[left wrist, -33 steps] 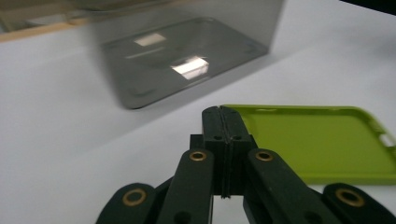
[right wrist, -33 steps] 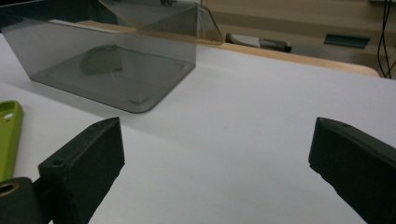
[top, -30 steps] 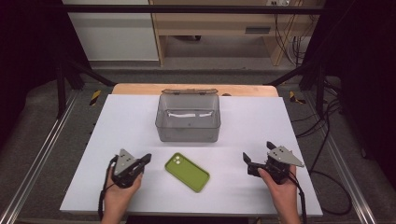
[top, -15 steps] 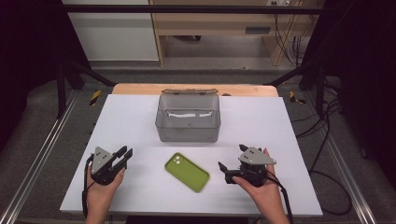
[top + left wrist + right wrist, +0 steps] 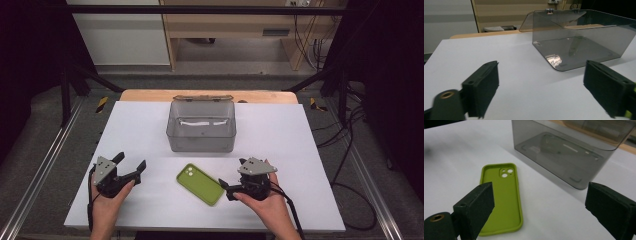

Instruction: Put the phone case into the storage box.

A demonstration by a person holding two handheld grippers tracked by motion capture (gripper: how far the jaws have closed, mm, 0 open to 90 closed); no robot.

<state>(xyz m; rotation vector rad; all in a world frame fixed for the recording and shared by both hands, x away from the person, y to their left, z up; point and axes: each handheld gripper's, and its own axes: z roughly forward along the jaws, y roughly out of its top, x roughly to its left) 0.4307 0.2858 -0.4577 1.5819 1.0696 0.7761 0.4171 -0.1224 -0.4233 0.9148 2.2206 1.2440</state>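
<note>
- High view: the green case [image 5: 200, 184] lies flat on the table [image 5: 310, 150], between the left gripper [image 5: 131, 169] and the right gripper [image 5: 225, 190], near the box [image 5: 201, 127].
- Left gripper view: its jaws have just been opening; they stand wide, with nothing between them.
- Right gripper view: its jaws gape wide and hold nothing; the case [image 5: 501, 195] is just ahead.

Lime-green phone case [image 5: 200, 184], smoky grey clear box [image 5: 201, 127], white table [image 5: 280, 140]

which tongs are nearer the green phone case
Right. The right tongs sit just off the green phone case's near right end, jaws open toward it. The left tongs are well off to its left, open over bare table.
</note>
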